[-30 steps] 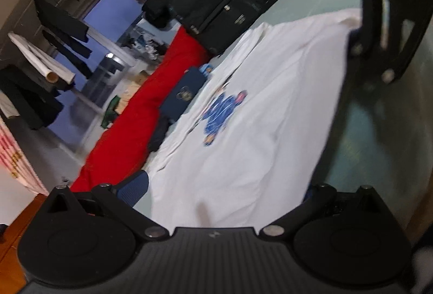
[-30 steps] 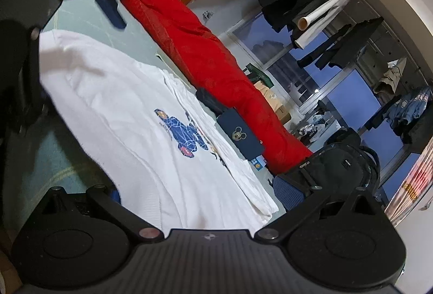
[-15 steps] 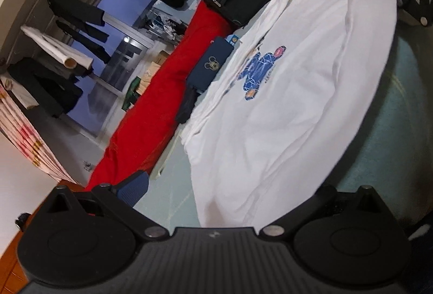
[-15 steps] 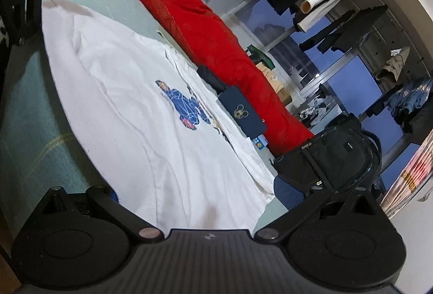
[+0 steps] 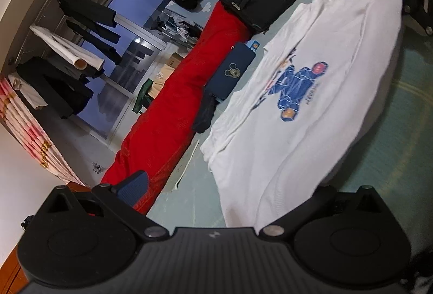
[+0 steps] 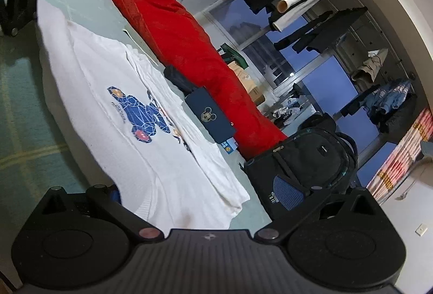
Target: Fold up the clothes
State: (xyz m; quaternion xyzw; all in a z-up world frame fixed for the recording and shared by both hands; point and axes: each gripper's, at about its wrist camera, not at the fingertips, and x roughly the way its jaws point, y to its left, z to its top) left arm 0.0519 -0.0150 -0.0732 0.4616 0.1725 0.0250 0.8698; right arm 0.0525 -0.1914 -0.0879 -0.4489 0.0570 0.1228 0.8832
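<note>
A white T-shirt (image 5: 305, 115) lies spread on the pale green bed (image 5: 392, 153). Each gripper holds a near hem corner, jaws closed on the cloth. Beyond its far edge lie a navy pouch (image 6: 209, 115), red bedding (image 6: 173, 23) and a black backpack (image 6: 303, 158).
</note>
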